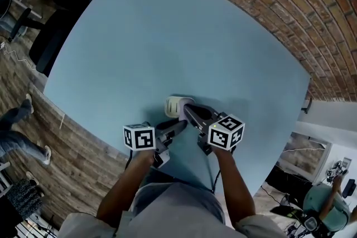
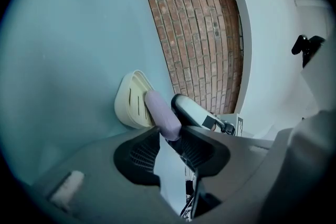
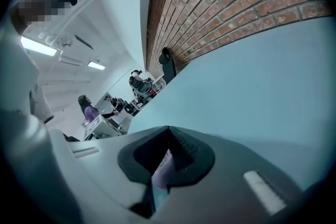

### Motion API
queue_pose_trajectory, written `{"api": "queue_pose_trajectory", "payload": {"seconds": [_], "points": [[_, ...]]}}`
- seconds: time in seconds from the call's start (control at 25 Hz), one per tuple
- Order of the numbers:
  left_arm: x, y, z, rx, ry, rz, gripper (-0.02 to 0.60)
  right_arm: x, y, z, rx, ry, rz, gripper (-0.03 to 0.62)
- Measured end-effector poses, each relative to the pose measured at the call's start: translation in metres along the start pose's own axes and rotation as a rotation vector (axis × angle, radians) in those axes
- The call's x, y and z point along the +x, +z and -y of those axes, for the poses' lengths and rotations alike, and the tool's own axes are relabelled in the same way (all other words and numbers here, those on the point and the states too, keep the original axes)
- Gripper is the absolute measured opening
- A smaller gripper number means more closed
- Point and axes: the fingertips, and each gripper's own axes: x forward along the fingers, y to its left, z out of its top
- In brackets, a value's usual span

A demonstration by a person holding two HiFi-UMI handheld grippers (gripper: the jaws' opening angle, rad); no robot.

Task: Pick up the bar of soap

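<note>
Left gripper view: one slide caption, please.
Lilac soap bar at the cream soap dish, framed by the open jaws of the left gripper.

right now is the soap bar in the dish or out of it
Out: the soap bar tilts up off the bare slotted dish, clamped in the fingers of the right gripper.

Bar of soap (image 3: 163, 170) mostly hidden inside the right gripper (image 3: 168, 136) — soap dish (image 1: 172, 104) half-covered.

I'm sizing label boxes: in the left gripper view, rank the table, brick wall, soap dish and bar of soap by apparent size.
1. table
2. brick wall
3. soap dish and bar of soap: about alike; the soap overlaps the dish, so unranked.
</note>
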Motion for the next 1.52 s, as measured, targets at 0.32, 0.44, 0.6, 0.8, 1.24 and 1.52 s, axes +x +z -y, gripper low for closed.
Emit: {"api": "queue_pose_trajectory", "payload": {"seconds": [0.32, 0.44, 0.6, 0.8, 1.24, 1.52], "points": [[-0.016, 0.007, -0.002, -0.007, -0.002, 0.036, 0.127, -0.018, 0.000, 0.019, 0.015, -0.105, -0.001, 0.003], [-0.019, 0.011, -0.001, 0.006, 0.003, 0.034, 0.133, -0.013, -0.009, 0.013, -0.003, -0.091, -0.051, 0.003], [-0.018, 0.018, 0.000, 0.074, 0.057, 0.003, 0.143, -0.008, -0.012, 0.009, -0.020, -0.093, -0.068, 0.003], [-0.015, 0.025, -0.008, 0.159, 0.191, -0.020, 0.151, -0.004, -0.013, 0.007, -0.088, -0.119, -0.095, 0.003], [-0.011, 0.037, -0.011, 0.152, 0.265, 0.069, 0.149, 0.002, -0.006, 0.009, -0.114, -0.158, -0.085, 0.003], [-0.015, 0.039, -0.009, 0.148, 0.231, 0.114, 0.140, 0.001, -0.007, 0.004, -0.138, -0.140, -0.076, 0.003]]}}
